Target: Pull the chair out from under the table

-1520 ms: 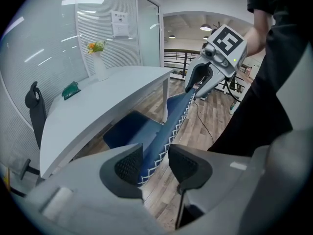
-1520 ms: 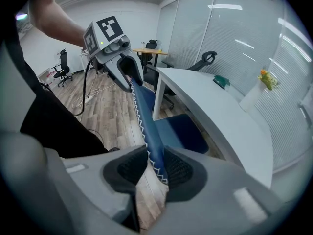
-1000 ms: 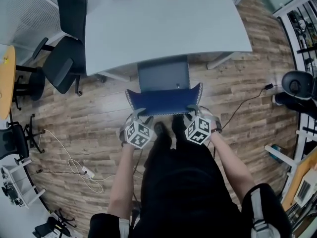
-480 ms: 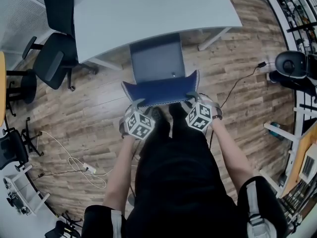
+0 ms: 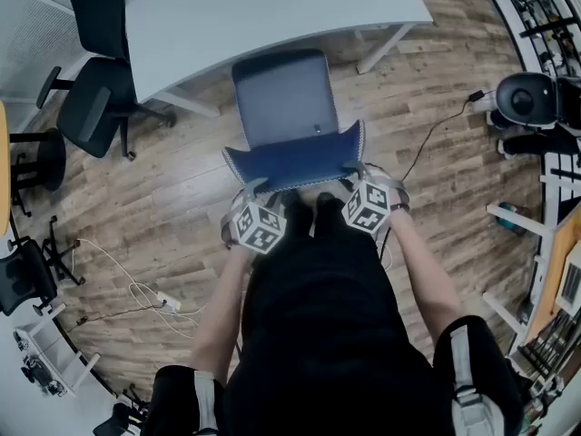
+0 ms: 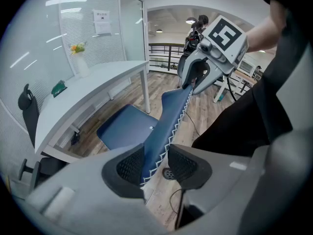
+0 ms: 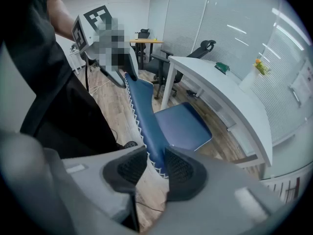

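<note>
Blue chair backrest clamped in left claw and right claw, opposite ends.

The wood-plank floor carries a blue chair, which stands straight ahead of the left gripper and right gripper. The far edge of its seat is at the rim of the white table beyond. On that tabletop, far ahead of both grippers, sit a small green object and a white vase of flowers. Out to the left gripper's side a black office chair stands on the planks. Further back on that side, a white cable and a power strip lie loose. A black cable trails away on the right gripper's side.
</note>
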`<state>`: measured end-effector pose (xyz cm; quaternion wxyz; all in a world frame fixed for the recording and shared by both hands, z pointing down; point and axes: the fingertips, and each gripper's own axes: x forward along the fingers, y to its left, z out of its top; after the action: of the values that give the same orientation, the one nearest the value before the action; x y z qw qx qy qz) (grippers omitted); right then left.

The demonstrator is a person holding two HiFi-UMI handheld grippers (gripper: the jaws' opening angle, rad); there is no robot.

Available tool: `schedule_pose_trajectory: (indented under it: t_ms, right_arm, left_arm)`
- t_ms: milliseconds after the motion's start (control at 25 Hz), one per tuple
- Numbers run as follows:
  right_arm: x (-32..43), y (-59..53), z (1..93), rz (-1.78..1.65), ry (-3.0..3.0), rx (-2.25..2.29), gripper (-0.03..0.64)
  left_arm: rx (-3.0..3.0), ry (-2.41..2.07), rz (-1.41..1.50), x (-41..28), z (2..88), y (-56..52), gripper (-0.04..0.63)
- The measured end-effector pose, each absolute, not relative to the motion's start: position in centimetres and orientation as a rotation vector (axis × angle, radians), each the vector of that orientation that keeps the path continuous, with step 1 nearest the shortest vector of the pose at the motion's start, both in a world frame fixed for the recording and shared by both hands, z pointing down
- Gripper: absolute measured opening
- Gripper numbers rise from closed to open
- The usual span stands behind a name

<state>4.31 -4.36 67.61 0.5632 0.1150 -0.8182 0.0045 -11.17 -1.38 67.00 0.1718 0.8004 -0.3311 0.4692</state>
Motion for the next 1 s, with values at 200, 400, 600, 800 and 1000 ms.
schedule_pose_trajectory:
  t_ms: [200, 400, 600, 800, 1000]
  right_arm:
    - [5.8, -2.7, 67.4, 0.017, -1.931, 0.272, 0.12]
    - [7.3, -1.1, 67.4, 0.01, -1.936, 0.255, 0.121]
    - [8.7, 1.0, 67.4, 0.002, -1.941, 0.222, 0.121]
    - [10.6, 3.8, 68.0, -0.004, -1.931, 0.186, 0.121]
    - [11.7, 6.1, 68.2, -0.008, -1.929, 0.156, 0.121]
  left_arm:
    - [2.262, -0.946, 1.333, -9.6, 66.9, 0.6, 0.153]
    - [2.24, -0.965, 1.323, -8.0, 66.9, 2.5, 0.153]
    - [2.206, -0.989, 1.323, -6.5, 66.9, 4.9, 0.153]
    - [2.174, -1.004, 1.329, -4.6, 67.5, 7.9, 0.153]
    - [2.151, -1.013, 1.337, -3.4, 67.7, 10.4, 0.153]
